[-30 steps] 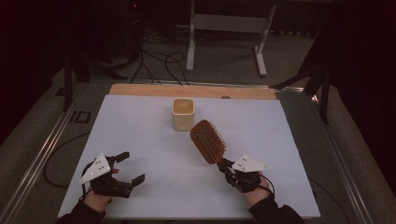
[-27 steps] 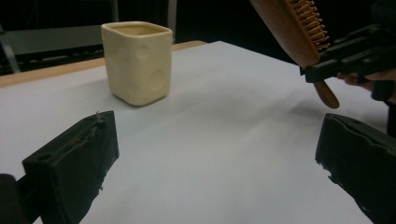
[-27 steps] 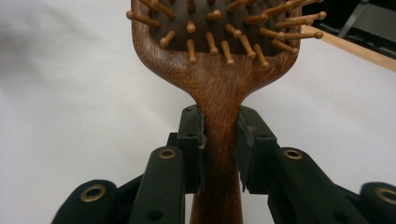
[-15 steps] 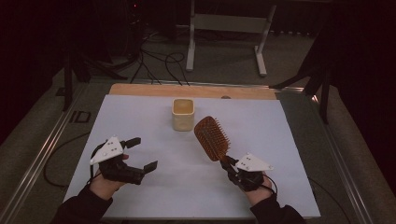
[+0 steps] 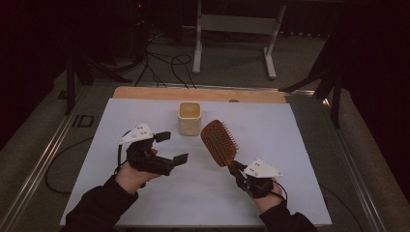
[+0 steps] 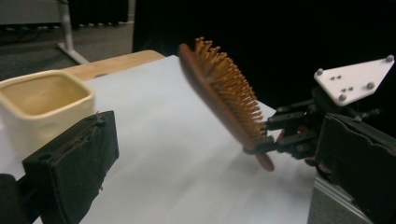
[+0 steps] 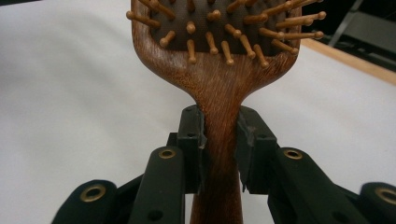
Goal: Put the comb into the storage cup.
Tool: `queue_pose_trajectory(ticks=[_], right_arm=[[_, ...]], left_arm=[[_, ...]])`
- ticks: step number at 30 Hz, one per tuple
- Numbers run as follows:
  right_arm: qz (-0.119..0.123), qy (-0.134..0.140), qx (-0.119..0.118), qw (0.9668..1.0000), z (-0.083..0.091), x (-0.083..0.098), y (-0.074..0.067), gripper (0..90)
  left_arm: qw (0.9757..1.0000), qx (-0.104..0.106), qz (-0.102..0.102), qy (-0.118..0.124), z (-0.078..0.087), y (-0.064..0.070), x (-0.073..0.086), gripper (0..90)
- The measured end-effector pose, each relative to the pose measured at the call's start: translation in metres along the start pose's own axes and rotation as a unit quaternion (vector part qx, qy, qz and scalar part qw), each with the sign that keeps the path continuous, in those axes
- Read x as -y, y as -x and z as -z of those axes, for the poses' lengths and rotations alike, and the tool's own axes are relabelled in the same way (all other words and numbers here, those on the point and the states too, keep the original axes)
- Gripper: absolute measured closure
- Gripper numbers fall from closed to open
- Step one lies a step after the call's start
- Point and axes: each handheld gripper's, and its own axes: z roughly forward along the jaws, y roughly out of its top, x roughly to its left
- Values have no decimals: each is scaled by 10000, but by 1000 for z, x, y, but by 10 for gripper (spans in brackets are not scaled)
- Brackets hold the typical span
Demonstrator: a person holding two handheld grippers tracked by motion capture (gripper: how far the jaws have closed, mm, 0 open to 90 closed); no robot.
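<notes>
A wooden paddle hairbrush (image 5: 220,142) is held up off the white mat (image 5: 295,145), head tilted away and bristles facing right. My right gripper (image 5: 237,169) is shut on its handle; in the right gripper view both pads clamp the brush handle (image 7: 219,140) just below the head. A cream square cup (image 5: 189,117) stands upright at the mat's middle back, left of the brush. My left gripper (image 5: 173,147) hovers open and empty in front of the cup, pointing at the brush. The left gripper view has the cup (image 6: 42,100) at left and the hairbrush (image 6: 219,93) between its wide-apart fingers (image 6: 74,163).
A wooden strip (image 5: 198,93) runs along the mat's far edge. Metal rails (image 5: 43,159) border the table at both sides. Behind the table stand a grey frame (image 5: 232,43) and floor cables (image 5: 159,63). The mat's right half lies bare.
My left gripper has moved forward and to the right, toward the cup and brush, still open. The brush has shifted slightly right in the right gripper.
</notes>
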Motion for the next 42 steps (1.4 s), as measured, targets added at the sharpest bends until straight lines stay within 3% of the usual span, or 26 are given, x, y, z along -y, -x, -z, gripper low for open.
queue_pose_trajectory(ticks=[7, 11, 19, 26, 27, 30, 37, 42], right_arm=[[-10, 12, 8, 10000, 0, -1, -1, 734], [50, 20, -9, 10000, 0, -1, -1, 734], [27, 2, -12, 10000, -1, -2, -3, 734], [30, -29, -62, 10000, -2, -2, -4, 734], [135, -48, -62, 9999, -2, -2, -4, 734], [118, -49, -83, 9999, -2, -2, -3, 734], [131, -53, -59, 9999, -2, -2, -3, 734], [106, -72, -77, 9999, -3, -1, -3, 734]], left_arm=[[9994, 283, 163, -105, -23, 6, -8, 2], [9993, 298, 74, -205, -35, 6, -11, 2], [9978, 316, 529, -226, -59, -4, -12, 2], [9938, 470, 958, -324, -83, -6, -10, 2], [9931, 491, 986, -390, -87, -6, -10, 2], [9925, 429, 1043, -462, -94, -5, -9, 2], [9911, 270, 1260, -327, -102, -6, -7, 61], [9899, 174, 1392, -179, -102, -7, -6, 166]])
